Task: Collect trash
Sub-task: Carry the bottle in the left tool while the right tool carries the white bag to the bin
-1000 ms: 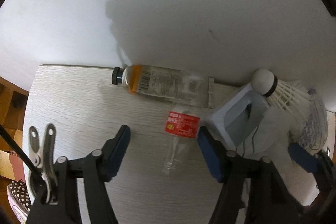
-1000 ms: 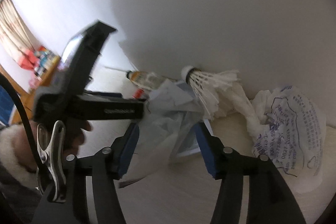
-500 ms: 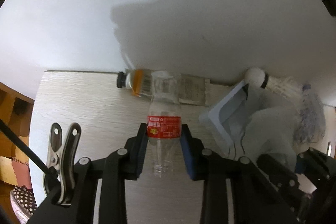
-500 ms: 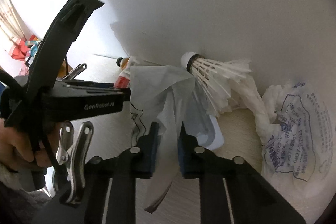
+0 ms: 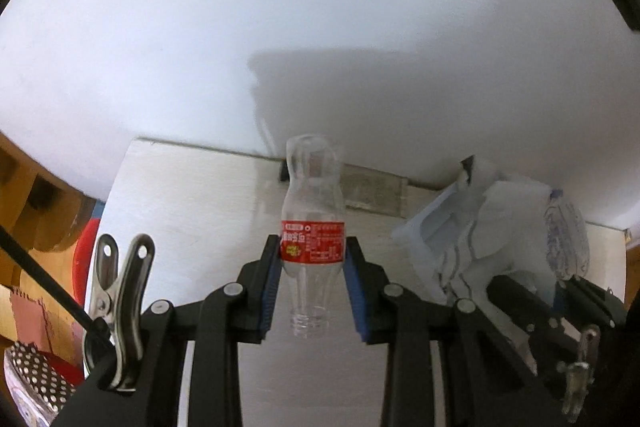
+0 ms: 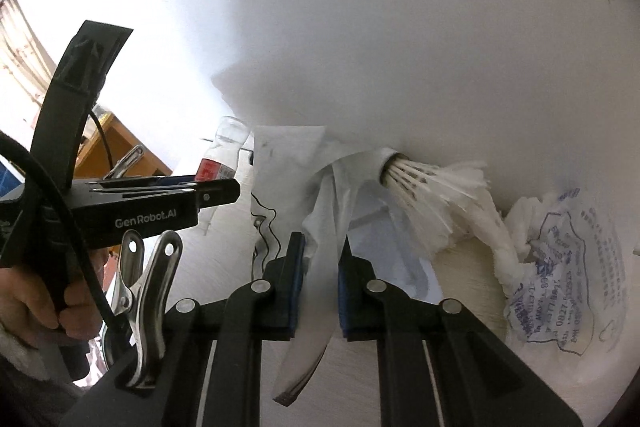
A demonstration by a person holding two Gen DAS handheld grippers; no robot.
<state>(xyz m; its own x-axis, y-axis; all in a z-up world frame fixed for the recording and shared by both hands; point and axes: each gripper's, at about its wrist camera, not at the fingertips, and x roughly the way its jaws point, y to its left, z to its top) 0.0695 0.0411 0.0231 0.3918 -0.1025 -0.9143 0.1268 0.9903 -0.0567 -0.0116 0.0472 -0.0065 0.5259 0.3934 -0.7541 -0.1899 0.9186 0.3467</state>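
The left tongs (image 5: 312, 259) are clamped on a clear plastic bottle (image 5: 313, 227) at its red label; the right tongs (image 6: 320, 267) are closed on a thin white wrapper (image 6: 320, 227) – both sets have just been closing, each with its item between the pads. The bottle is held off the desk (image 5: 192, 195), near the back edge by the wall. Left on the desk at the back right are a shuttlecock (image 6: 432, 195) and crumpled printed paper (image 6: 560, 267). The pick-up step appears done – next, both items would need carrying to a bin, which is not seen.
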